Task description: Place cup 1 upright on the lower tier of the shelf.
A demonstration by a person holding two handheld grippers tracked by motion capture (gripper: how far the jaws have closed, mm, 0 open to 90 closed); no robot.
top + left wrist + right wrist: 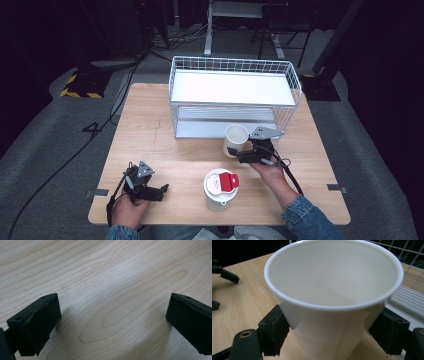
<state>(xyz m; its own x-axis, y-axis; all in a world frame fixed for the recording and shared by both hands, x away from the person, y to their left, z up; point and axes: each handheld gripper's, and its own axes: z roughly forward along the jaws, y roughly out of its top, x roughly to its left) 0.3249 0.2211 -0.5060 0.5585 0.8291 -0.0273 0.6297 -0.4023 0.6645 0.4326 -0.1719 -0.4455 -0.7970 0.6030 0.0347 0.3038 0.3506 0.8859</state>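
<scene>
At the right middle of the table (150, 125), just in front of the wire rack (235, 95), the right gripper (239, 151) pinches a white paper cup (236, 139). In the right gripper view the two black pads press the cup (332, 302) wall from either side, below the rim, denting it slightly at each contact. The cup is open side up, empty inside, tilted a bit toward the camera. I can't tell whether its base touches the wood. The rack's lower shelf (409, 300) sits right behind it.

The left gripper (150, 190) is at the near left of the table, well apart from the cup, held in the person's left hand (127, 210). In the left gripper view its jaws are spread wide, with bare wood (112, 290) between them and nothing gripped.

Between the two hands, near the front edge, stands a second white cup (220, 192) with a white lid and red flap (229, 182). It touches neither gripper.

The rack has a white top shelf, empty, with a wire rail around it.
</scene>
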